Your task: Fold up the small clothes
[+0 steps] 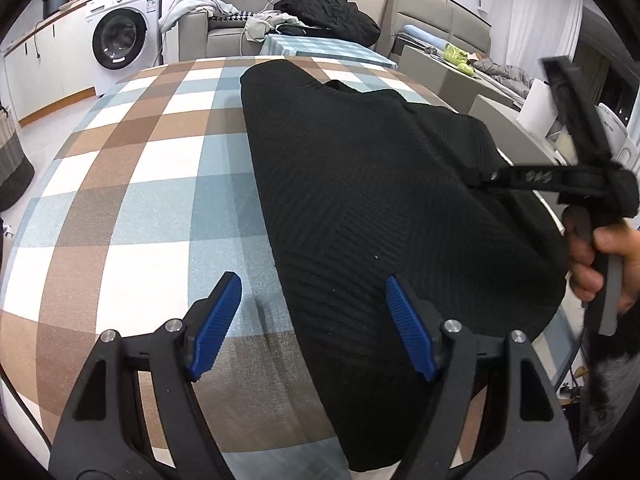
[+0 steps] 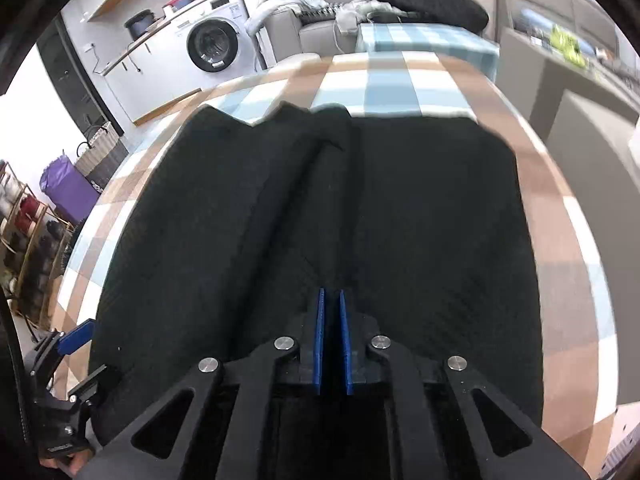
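Note:
A black ribbed knit garment [image 1: 380, 208] lies on the checked tablecloth [image 1: 132, 184], folded lengthwise. My left gripper [image 1: 314, 292] is open above the garment's near left edge, one blue pad over the cloth and one over the garment, holding nothing. My right gripper [image 2: 331, 296] is shut on the black garment [image 2: 432, 220], pinching a raised ridge of fabric that runs away from the pads. The right gripper also shows in the left wrist view [image 1: 480, 178] at the garment's right side. The left gripper shows at the lower left of the right wrist view [image 2: 76, 336].
A washing machine [image 1: 120, 36] and counter stand at the far left. A grey sofa with a black pile of clothes [image 1: 328, 16] sits behind the table. A woven basket [image 2: 100, 152] and a purple bag [image 2: 68, 188] stand on the floor at the left.

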The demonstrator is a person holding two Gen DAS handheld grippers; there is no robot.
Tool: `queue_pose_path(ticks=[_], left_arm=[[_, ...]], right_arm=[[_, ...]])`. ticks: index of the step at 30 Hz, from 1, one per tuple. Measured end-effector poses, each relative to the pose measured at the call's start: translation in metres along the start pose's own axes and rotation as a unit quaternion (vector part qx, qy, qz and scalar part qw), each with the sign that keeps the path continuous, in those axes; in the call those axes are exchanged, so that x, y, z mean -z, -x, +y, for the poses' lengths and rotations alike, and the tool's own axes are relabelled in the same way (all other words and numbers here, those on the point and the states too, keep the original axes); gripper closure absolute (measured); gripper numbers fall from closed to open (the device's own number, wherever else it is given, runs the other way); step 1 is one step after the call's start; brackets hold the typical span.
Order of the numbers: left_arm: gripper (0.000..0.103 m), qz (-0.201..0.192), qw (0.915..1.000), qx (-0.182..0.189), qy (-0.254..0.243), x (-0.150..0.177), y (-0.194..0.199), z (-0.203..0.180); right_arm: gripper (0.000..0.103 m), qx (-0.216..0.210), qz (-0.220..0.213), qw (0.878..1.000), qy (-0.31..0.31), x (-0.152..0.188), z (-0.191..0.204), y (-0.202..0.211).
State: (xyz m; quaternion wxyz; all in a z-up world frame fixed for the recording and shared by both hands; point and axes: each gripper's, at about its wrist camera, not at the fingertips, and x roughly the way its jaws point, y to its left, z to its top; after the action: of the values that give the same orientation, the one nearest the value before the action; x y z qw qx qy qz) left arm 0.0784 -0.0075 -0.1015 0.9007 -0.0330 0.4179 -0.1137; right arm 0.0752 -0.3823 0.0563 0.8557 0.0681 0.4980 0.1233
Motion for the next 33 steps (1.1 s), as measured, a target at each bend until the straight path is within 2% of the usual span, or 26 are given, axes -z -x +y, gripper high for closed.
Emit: queue_pose_path(ticks=[1, 3, 5, 9, 11, 13, 15, 16, 17, 19, 21, 23, 25, 27, 28, 31, 33], left_arm=[[0.03, 0.001, 1.0, 0.002, 0.0, 0.0, -0.001, 0.001], [0.03, 0.002, 1.0, 0.007, 0.002, 0.0, -0.002, 0.003], [0.03, 0.003, 0.9999, 0.01, 0.003, 0.0, -0.002, 0.004], [0.03, 0.004, 0.9999, 0.013, 0.004, 0.001, -0.002, 0.005], [0.03, 0.002, 0.9999, 0.012, 0.003, 0.001, -0.002, 0.005], [0.03, -0.002, 0.9999, 0.016, 0.004, 0.0, 0.001, 0.006], [0.03, -0.005, 0.9996, 0.025, 0.011, -0.001, 0.005, 0.009], [0.03, -0.007, 0.9994, 0.029, 0.016, -0.002, 0.006, 0.011], [0.03, -0.01, 0.9991, 0.034, 0.025, -0.004, 0.009, 0.015], [0.03, -0.01, 0.9988, 0.037, 0.031, -0.006, 0.009, 0.018], [0.03, -0.003, 0.999, 0.034, 0.029, -0.006, 0.006, 0.019], [0.03, 0.007, 0.9995, 0.021, 0.022, -0.003, 0.001, 0.017], [0.03, 0.01, 0.9998, 0.013, 0.015, -0.001, -0.002, 0.014], [0.03, 0.008, 0.9998, 0.012, 0.011, 0.0, -0.003, 0.012], [0.03, 0.009, 0.9998, 0.014, 0.009, 0.0, -0.003, 0.011], [0.03, 0.012, 0.9997, 0.019, 0.009, 0.001, -0.002, 0.011], [0.03, 0.017, 0.9993, 0.033, 0.006, 0.003, 0.0, 0.008]], right_arm=[[0.077, -0.013, -0.011, 1.0, -0.002, 0.0, 0.001, 0.007], [0.067, -0.059, -0.03, 0.998, -0.009, -0.001, 0.003, 0.018], [0.065, -0.088, -0.022, 0.996, -0.007, -0.007, 0.01, 0.016], [0.065, -0.096, 0.024, 0.995, -0.025, -0.022, 0.018, -0.018], [0.07, -0.09, 0.028, 0.995, -0.023, -0.029, 0.02, -0.025], [0.096, -0.101, 0.012, 0.995, -0.014, -0.034, 0.024, -0.016], [0.096, -0.123, -0.041, 0.991, 0.006, -0.037, 0.031, 0.011], [0.096, -0.102, -0.07, 0.992, 0.028, -0.035, 0.038, 0.029], [0.096, -0.072, -0.079, 0.993, 0.038, -0.035, 0.042, 0.04], [0.096, -0.028, -0.071, 0.996, 0.038, -0.035, 0.041, 0.044], [0.096, 0.002, -0.053, 0.998, 0.03, -0.037, 0.035, 0.026], [0.095, -0.011, -0.026, 1.0, 0.004, -0.037, 0.024, 0.005], [0.089, -0.004, 0.005, 1.0, -0.012, -0.034, 0.017, -0.01], [0.084, -0.035, 0.006, 0.999, -0.028, -0.028, 0.013, -0.008], [0.077, -0.058, 0.008, 0.998, -0.031, -0.022, 0.011, -0.002], [0.066, -0.115, 0.012, 0.993, -0.039, 0.003, 0.008, 0.017], [0.066, -0.143, 0.028, 0.989, -0.035, 0.023, 0.008, 0.025]])
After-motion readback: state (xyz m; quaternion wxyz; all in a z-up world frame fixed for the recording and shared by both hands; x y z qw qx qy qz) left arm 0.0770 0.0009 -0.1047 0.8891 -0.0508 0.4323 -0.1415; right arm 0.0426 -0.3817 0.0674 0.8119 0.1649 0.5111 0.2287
